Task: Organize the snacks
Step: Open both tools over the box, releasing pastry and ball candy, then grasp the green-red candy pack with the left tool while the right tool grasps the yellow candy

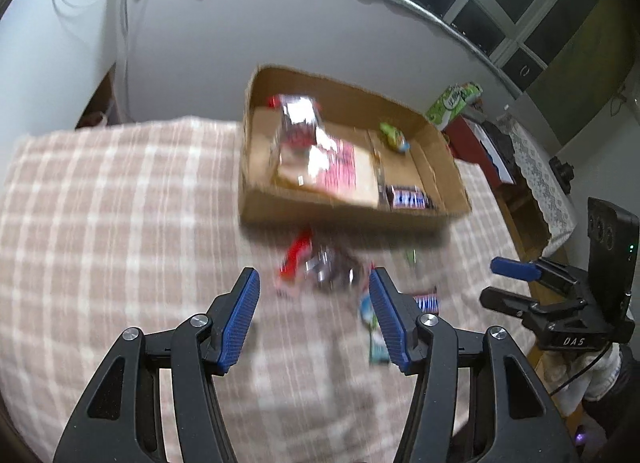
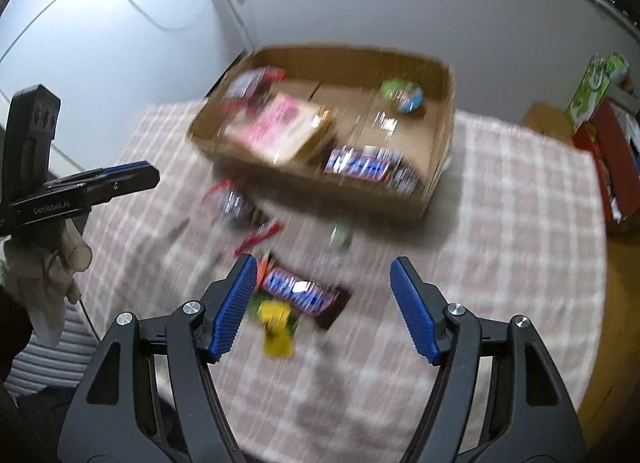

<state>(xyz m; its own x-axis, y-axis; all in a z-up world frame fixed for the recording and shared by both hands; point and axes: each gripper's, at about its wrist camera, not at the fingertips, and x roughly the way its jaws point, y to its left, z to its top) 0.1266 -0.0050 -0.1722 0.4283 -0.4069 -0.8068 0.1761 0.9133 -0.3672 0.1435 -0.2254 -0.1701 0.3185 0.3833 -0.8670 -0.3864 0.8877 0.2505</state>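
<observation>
A cardboard box [image 1: 348,219] [image 2: 320,187] stands at the far side of a checked cloth. It holds a pink pack [image 1: 340,167] [image 2: 276,123], blue-and-white bars [image 1: 408,199] [image 2: 360,165] and a green snack [image 1: 394,137] [image 2: 402,93]. In front of the box lie loose snacks: a red wrapper [image 1: 296,259] [image 2: 260,237], a silvery packet [image 1: 332,271] and a yellow-green packet [image 2: 276,323]. My left gripper [image 1: 315,279] hovers open above the silvery packet. My right gripper [image 2: 324,265] hangs open over a brown bar with a blue label [image 2: 300,291]. Neither holds anything.
The pink checked cloth [image 1: 120,203] covers the whole surface, and a white wall rises behind the box. At the right stand a green carton [image 1: 452,103] [image 2: 592,91], a red box [image 2: 612,159] and wooden furniture with a lace cloth [image 1: 536,167]. Both views are motion-blurred.
</observation>
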